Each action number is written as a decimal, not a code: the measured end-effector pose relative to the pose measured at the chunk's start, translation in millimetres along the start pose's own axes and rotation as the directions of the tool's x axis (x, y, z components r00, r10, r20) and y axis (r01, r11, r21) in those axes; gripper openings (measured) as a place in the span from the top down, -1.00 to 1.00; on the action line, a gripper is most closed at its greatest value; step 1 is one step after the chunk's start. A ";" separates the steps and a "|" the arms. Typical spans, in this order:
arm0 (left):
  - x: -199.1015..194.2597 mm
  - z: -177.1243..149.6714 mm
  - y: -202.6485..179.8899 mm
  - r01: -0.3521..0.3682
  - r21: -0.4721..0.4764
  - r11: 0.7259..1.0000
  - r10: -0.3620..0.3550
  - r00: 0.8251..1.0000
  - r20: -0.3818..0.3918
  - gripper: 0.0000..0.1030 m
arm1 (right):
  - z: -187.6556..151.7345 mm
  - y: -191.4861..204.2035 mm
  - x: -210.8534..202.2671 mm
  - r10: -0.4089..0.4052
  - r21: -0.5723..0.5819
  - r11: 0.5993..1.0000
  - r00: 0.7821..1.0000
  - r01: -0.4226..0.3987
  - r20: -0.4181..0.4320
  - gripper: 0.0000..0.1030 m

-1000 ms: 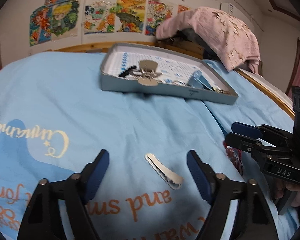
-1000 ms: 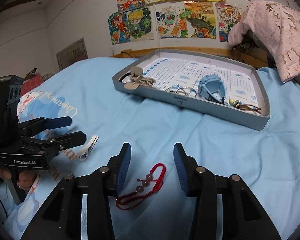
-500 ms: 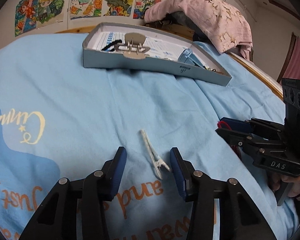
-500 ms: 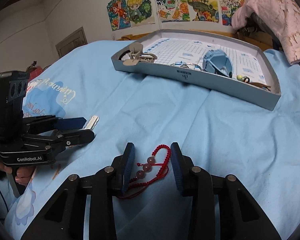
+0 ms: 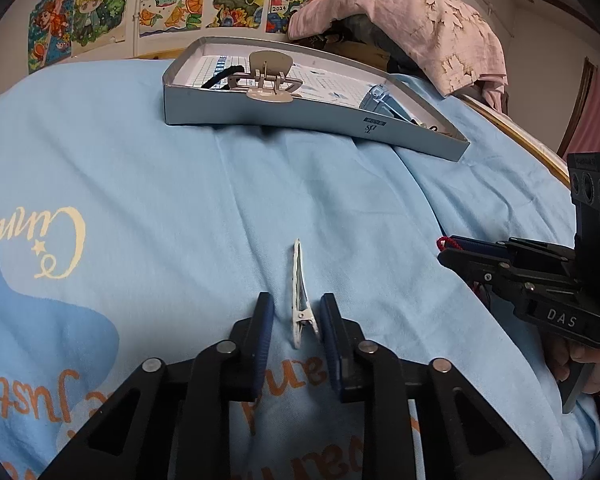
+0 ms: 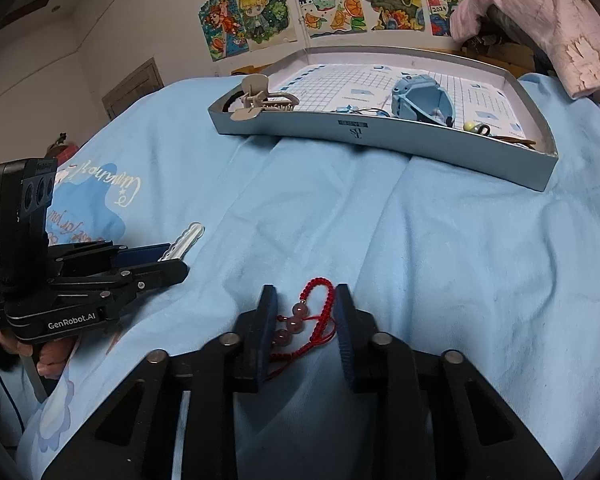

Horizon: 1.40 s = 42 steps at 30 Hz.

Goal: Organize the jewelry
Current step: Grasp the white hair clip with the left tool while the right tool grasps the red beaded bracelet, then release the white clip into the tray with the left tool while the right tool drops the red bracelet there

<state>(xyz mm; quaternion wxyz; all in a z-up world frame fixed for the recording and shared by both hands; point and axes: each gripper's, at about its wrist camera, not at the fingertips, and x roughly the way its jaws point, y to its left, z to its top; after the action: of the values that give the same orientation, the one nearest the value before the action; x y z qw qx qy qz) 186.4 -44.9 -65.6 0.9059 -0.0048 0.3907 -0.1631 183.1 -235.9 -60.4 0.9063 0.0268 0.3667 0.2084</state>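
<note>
With the left gripper [image 5: 296,326] parted around the slim white metal hair clip [image 5: 299,294] lying on the light blue bedsheet [image 5: 180,184], and the right gripper [image 6: 305,320] parted around the red beaded cord bracelet [image 6: 304,320], close each squarely without pinching fabric.

Home bedroom: bedsheet [image 5: 180,168], cartoon wall posters [image 6: 320,4].
</note>
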 end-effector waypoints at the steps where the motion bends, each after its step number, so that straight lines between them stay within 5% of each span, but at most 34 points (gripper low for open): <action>1: -0.6 -0.7 0.5 -0.001 0.000 1.000 0.001 1.000 0.001 0.65 | -0.7 -0.4 -0.1 0.002 0.004 1.000 1.000 -0.002 0.001 0.68; 6: -2.5 -0.1 -0.1 -0.004 -0.002 1.000 0.004 1.000 0.012 0.75 | -3.3 -4.9 -5.0 0.047 0.046 0.998 0.998 -0.049 0.045 0.84; 24: -37.1 33.1 -36.8 0.028 0.097 0.995 -0.040 0.991 0.128 0.76 | 7.4 -17.3 -37.1 0.088 0.087 0.991 0.979 -0.105 0.185 0.86; 35: 1.9 141.9 -51.6 0.032 0.033 0.999 -0.038 0.977 0.208 0.76 | 97.5 -67.2 -55.2 -0.104 0.084 0.993 0.955 0.083 0.278 0.86; 42: 51.4 161.5 -59.4 -0.006 -0.006 1.000 0.007 0.988 0.152 0.76 | 140.0 -106.1 -25.5 -0.211 0.145 0.973 0.950 0.180 0.232 0.86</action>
<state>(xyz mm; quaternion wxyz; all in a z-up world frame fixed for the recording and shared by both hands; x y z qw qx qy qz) 316.6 -135.7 18.4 0.9335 -0.0185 0.3211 -0.1583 299.4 -328.2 37.0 0.9576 0.0712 0.2645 0.0898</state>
